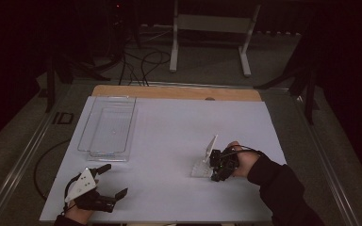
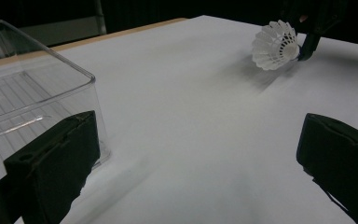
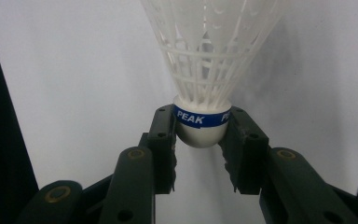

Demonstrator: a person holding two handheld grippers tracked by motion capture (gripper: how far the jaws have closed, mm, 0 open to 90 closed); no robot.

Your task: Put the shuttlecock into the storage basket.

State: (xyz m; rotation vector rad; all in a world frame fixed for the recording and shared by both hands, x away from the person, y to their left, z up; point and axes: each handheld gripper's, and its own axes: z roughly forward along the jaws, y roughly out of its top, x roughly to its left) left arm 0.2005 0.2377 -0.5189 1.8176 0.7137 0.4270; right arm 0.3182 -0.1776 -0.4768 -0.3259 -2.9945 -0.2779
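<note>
A white plastic shuttlecock (image 3: 204, 60) with a blue band reading PEAK is held by its round cork between the jaws of my right gripper (image 3: 200, 140), which is shut on it. In the high view that gripper (image 1: 212, 171) sits at the right of the white sheet, and the shuttlecock (image 1: 201, 167) points left, low over the sheet. The left gripper view has the shuttlecock (image 2: 276, 45) far off at the upper right. My left gripper (image 1: 113, 181) rests near the front left corner. It is open, with nothing between its jaws (image 2: 196, 163).
A clear plastic tray (image 1: 107, 127) stands at the back left of the white sheet (image 1: 169, 127); its corner (image 2: 37, 93) is close to my left jaw. A wooden table edge (image 1: 176, 92) runs along the back. Cables and a white stand lie on the floor beyond.
</note>
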